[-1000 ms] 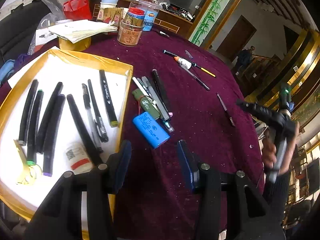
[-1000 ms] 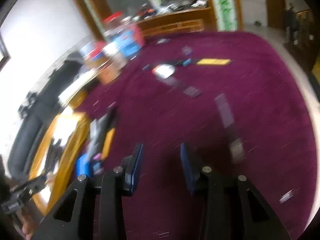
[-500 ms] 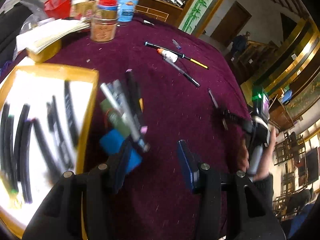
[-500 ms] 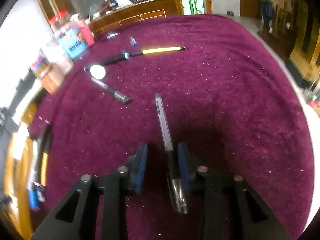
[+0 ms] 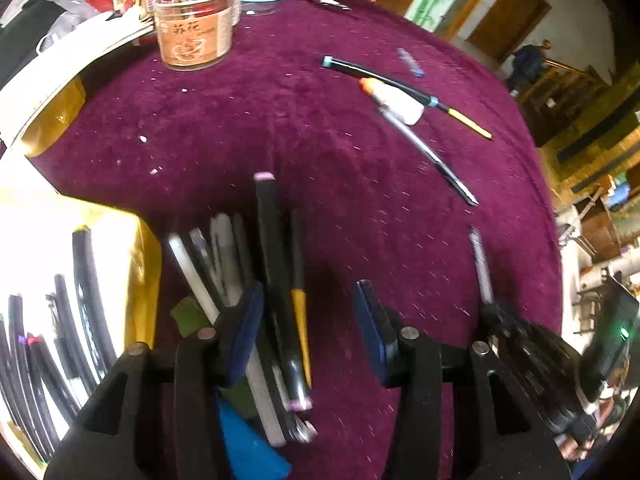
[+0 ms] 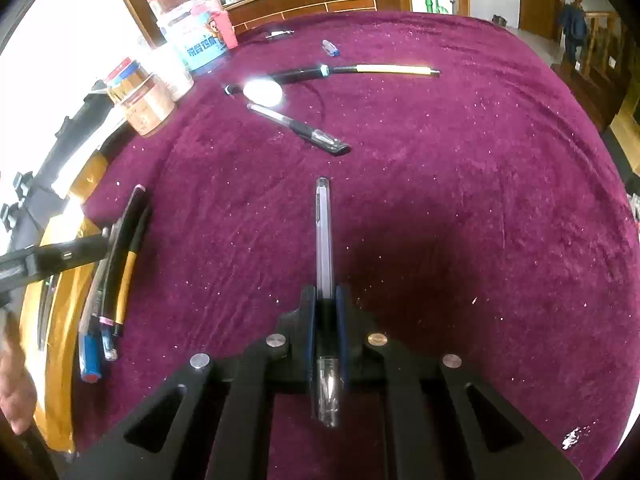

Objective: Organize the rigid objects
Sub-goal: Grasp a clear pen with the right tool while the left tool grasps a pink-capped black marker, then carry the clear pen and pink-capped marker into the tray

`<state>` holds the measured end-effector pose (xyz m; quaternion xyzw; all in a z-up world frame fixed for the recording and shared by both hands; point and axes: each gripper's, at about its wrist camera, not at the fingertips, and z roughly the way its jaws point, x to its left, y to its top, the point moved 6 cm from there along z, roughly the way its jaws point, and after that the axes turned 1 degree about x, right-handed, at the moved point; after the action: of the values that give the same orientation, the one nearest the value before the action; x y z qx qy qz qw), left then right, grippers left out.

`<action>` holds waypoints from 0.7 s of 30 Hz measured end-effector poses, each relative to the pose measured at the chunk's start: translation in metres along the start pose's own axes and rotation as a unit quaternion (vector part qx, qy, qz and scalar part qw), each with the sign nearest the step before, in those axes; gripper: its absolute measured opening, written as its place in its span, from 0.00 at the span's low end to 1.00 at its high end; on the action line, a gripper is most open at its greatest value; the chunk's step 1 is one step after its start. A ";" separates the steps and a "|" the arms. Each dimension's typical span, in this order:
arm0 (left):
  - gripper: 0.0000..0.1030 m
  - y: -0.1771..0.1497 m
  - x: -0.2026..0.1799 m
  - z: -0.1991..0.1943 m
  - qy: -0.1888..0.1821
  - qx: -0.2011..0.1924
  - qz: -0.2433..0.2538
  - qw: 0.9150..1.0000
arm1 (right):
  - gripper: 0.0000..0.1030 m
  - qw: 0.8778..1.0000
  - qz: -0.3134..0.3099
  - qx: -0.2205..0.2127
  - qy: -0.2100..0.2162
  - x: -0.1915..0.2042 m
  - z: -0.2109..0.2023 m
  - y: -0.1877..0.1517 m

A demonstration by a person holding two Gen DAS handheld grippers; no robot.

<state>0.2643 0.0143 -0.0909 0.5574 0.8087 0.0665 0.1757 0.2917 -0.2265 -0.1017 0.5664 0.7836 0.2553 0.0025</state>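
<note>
pen, clear-barrelled, lies on the purple tablecloth, the right gripper closing and pinching it. left gripper hangs spread over a pile of markers. jar label reads 苏花.

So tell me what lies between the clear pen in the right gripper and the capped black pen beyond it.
Nothing: in the right wrist view only bare purple cloth separates the clear pen from the capped black pen.

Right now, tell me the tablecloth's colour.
Deep purple-maroon tablecloth, clearest in the right wrist view.
</note>
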 end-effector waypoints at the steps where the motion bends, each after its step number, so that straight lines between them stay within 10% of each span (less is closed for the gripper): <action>1: 0.40 0.001 0.002 0.003 0.005 0.001 -0.005 1.000 | 0.08 1.000 0.004 0.001 0.003 -0.001 -0.001 0.000; 13: 0.25 0.004 0.016 -0.002 -0.025 -0.007 -0.042 0.999 | 0.08 1.000 0.011 0.001 0.002 -0.002 0.000 0.001; 21: 0.14 0.002 0.003 0.015 0.026 0.007 -0.013 1.000 | 0.08 1.000 0.007 -0.001 -0.006 0.000 0.000 0.001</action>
<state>0.2699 0.0167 -0.1049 0.5464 0.8206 0.0730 0.1510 0.2927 -0.2267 -0.1009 0.5738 0.7790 0.2529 0.0060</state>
